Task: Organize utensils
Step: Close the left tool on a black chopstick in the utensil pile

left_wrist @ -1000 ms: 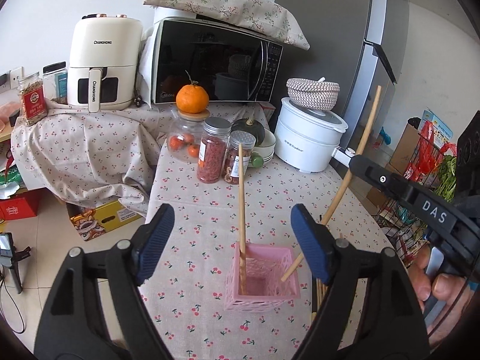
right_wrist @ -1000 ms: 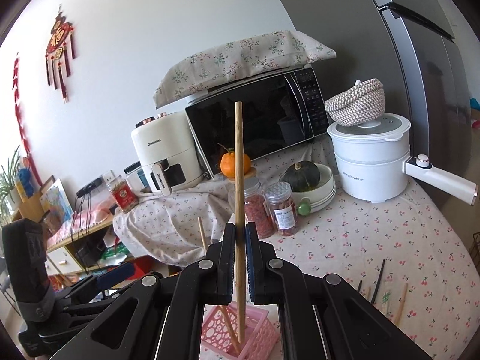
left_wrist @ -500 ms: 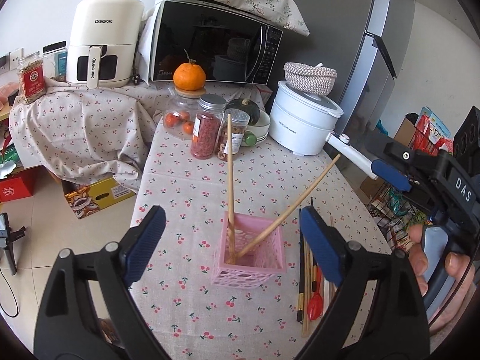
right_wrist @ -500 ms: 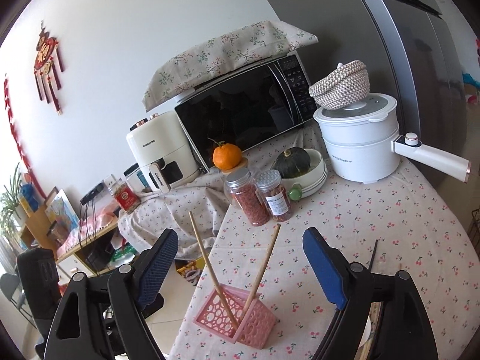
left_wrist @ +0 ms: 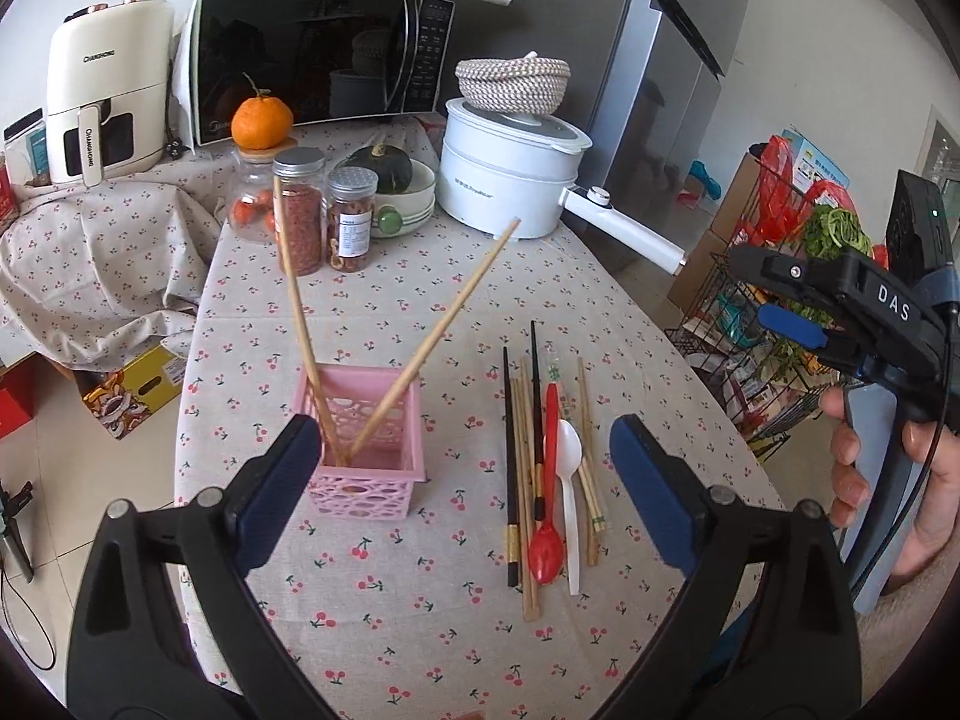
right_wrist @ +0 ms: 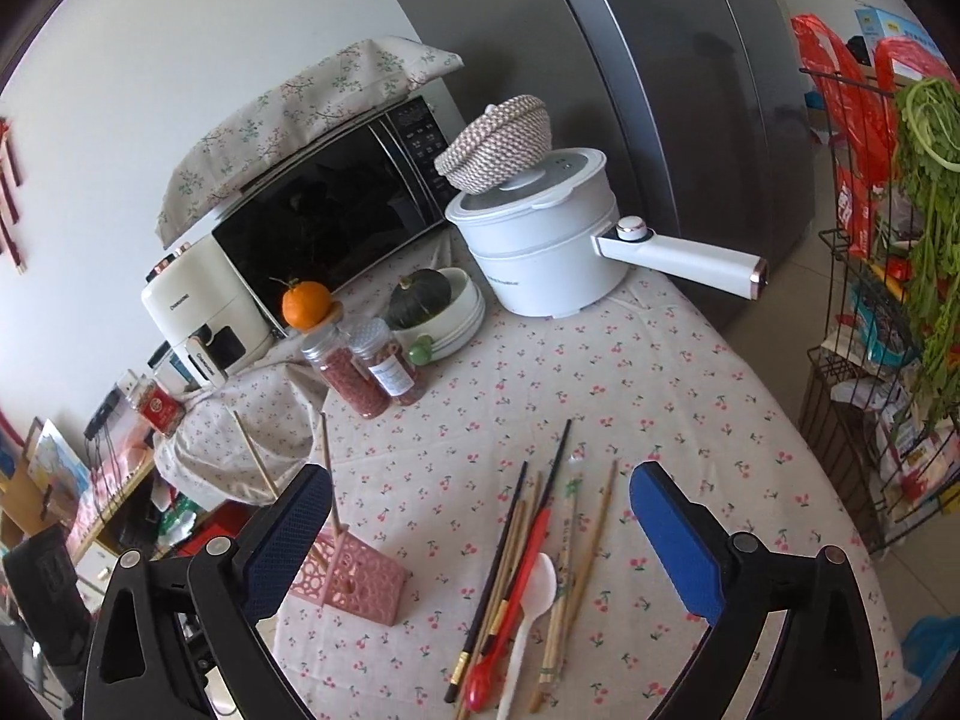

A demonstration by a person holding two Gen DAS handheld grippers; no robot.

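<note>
A pink lattice basket (left_wrist: 366, 468) stands on the cherry-print tablecloth with two wooden chopsticks (left_wrist: 444, 330) leaning in it; it also shows in the right wrist view (right_wrist: 354, 582). To its right lies a pile of utensils: wooden and black chopsticks (left_wrist: 511, 468), a red spoon (left_wrist: 546, 546) and a white spoon (left_wrist: 569, 468); the same pile shows in the right wrist view (right_wrist: 528, 570). My left gripper (left_wrist: 462, 492) is open and empty, above the basket and pile. My right gripper (right_wrist: 480, 540) is open and empty above the pile, and shows at the right of the left wrist view (left_wrist: 840, 312).
At the back stand two spice jars (left_wrist: 327, 219), a jar topped with an orange (left_wrist: 261, 123), a bowl with a squash (left_wrist: 390, 180), a white pot with a long handle (left_wrist: 510, 180), a microwave (left_wrist: 318, 54) and an air fryer. A wire rack (right_wrist: 870, 360) stands off the table's right edge.
My right gripper opened and let the wooden chopstick go into the pink basket, then drew back to the right over the utensil pile. My left gripper pulled back and up.
</note>
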